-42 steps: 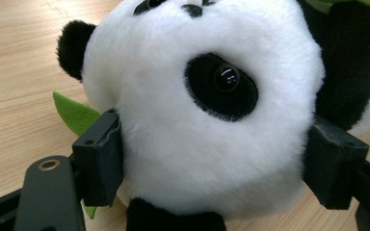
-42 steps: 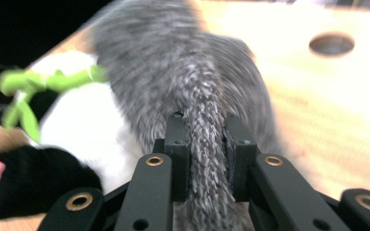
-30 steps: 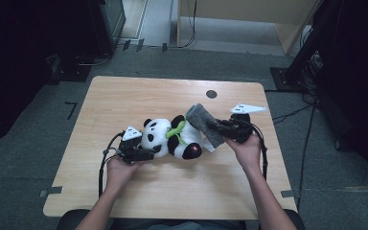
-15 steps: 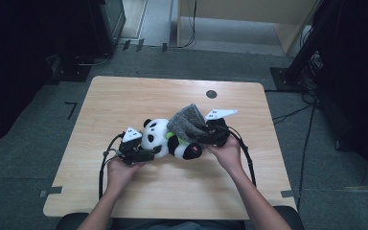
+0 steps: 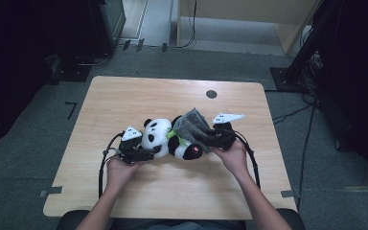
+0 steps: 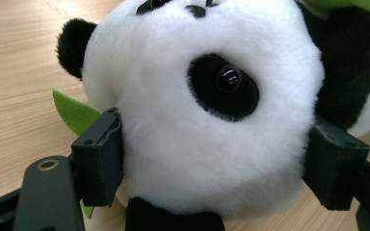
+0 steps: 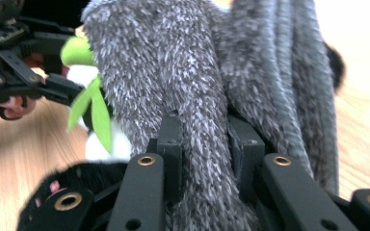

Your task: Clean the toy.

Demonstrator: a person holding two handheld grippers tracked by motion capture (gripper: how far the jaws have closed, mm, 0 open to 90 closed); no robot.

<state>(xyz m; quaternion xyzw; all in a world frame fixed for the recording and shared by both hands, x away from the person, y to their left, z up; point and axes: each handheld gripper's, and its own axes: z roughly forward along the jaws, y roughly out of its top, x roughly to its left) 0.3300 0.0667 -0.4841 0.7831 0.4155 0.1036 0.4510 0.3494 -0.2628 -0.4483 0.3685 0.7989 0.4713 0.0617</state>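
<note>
The left gripper [image 6: 212,163] is squeezing the panda [image 6: 197,120] by its head; the right gripper [image 7: 204,149] is pinching a grey cloth [image 7: 173,72] over it — soft pile, likely slipping free.

Legible markings: none.
No text, label, brand, number or sign can be read on any surface across the high view or either gripper view.

Plush panda [image 5: 165,139] lies on table [image 5: 124,96]; grey cloth [image 5: 194,125] over it
</note>
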